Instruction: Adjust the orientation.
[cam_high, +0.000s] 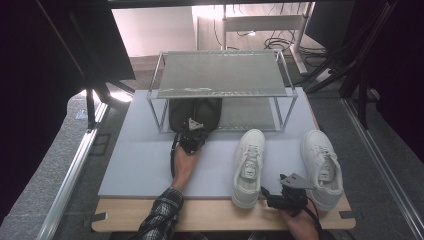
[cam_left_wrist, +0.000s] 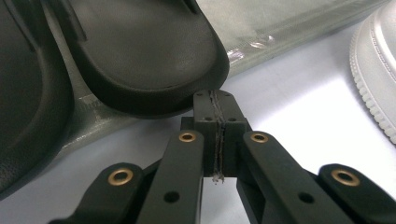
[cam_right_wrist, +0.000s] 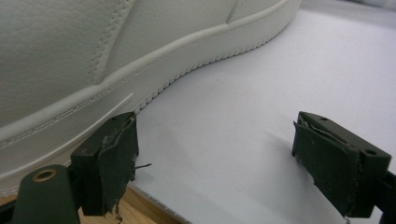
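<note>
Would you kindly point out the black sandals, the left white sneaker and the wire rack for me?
black sandals (cam_high: 195, 111): high view, the footbeds under the rack.
left white sneaker (cam_high: 248, 167): high view, its laces.
wire rack (cam_high: 220, 74): high view, its top shelf.

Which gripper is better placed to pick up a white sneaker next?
Right. The right gripper is open beside the left sneaker; the left gripper is shut, at the black sandals under the rack.
</note>
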